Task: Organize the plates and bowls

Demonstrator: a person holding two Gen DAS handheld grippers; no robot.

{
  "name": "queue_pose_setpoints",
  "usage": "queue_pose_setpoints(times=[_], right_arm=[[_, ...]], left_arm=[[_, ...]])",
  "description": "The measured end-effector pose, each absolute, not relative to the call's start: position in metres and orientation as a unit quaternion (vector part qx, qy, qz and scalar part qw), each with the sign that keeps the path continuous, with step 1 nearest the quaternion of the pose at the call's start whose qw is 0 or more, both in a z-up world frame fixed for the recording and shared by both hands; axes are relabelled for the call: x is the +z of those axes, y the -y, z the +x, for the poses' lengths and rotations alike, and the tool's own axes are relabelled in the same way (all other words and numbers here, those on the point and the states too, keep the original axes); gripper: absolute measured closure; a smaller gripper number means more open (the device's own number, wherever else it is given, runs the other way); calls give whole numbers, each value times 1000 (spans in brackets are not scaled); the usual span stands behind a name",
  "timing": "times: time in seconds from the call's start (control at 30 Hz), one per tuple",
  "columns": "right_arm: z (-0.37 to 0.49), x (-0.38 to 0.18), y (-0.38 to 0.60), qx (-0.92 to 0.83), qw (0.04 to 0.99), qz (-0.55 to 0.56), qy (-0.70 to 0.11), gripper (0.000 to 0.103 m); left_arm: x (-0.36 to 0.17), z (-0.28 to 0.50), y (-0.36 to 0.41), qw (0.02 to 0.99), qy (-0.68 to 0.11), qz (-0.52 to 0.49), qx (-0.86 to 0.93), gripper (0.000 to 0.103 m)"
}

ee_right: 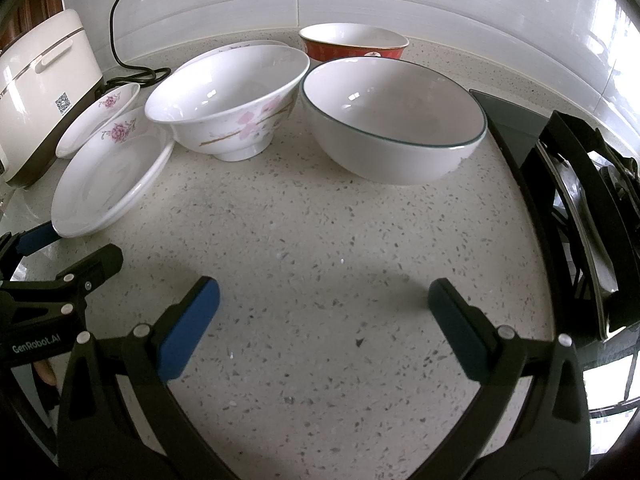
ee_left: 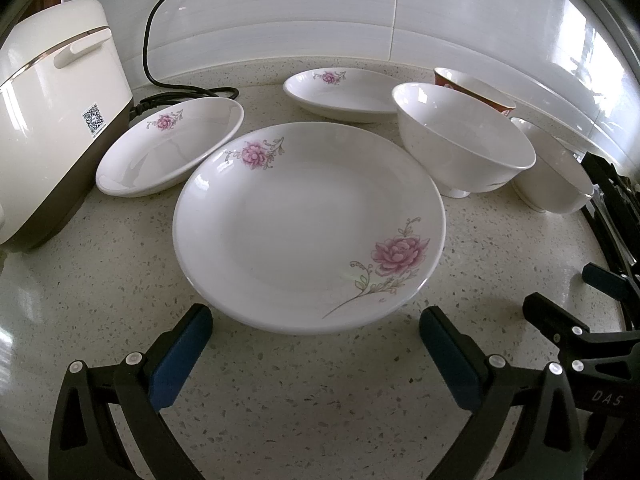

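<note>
Three flowered plates and three bowls stand on the speckled surface [ee_left: 320, 400] before us, against a white tiled wall [ee_left: 300, 12]. Our left gripper [ee_left: 316, 326] hovers low just in front of the large plate [ee_left: 308, 224], its jaws released and spread wide, the blue pads on either side of the near rim without touching it. Behind that dish to the left, a second plate [ee_left: 168, 148] sits tilted, its far edge propped near the rice cooker [ee_left: 52, 112], whose black cord [ee_left: 156, 32] runs up the wall. A third plate [ee_left: 340, 94] lies further back, beside the wall.

To the right of the large plate stands a footed white bowl [ee_right: 232, 96] with a pink blossom painted on its side. Just beside it, rims nearly touching, is a wider bowl with a thin green rim [ee_right: 392, 120]. Behind these two sits a red bowl [ee_right: 354, 46] with a white inside, close to the wall.

Our right gripper [ee_right: 324, 304] hangs over bare surface in front of the two white bowls, well apart from them, its jaws also released and holding nothing. At the far right edge we see a black dish rack [ee_right: 576, 200] with something pale standing in it; we cannot tell what.
</note>
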State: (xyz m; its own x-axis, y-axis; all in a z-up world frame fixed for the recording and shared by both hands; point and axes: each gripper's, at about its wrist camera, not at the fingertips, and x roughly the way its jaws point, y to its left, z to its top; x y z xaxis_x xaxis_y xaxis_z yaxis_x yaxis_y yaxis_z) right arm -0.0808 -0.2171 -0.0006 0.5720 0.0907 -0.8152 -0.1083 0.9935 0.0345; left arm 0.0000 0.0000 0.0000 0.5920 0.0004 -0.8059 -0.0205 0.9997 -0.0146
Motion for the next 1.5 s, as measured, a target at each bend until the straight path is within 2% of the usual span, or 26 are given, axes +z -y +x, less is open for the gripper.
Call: queue_pose_setpoints(times=[0.87,1.1,1.23,1.33,1.4,1.47,1.5], right_arm=[[-81,1,217,54,884,-8,-463,0],[-82,4,226,60,880,16,-470,0],[-88,11,232,105,879,107,-453,0],[-90,15,221,139,877,130,-441,0],[-89,20,208,168,877,136,-428,2],[-83,23,194,184,877,136,-423,12],[-80,26,185,188,875,135,-425,16]], left_arm=[[4,-13,-1,887,-461,-2,-33,0],[13,-33,-63,878,-437,-171,-98,0],[13,-23,-90,878,-436,-192,-56,0],[15,-16,-103,877,-433,-207,-24,0],[15,-8,-106,881,-432,-194,-11,0],[15,-1,-104,882,-431,-190,-1,1],[14,4,-105,878,-434,-201,1,5]])
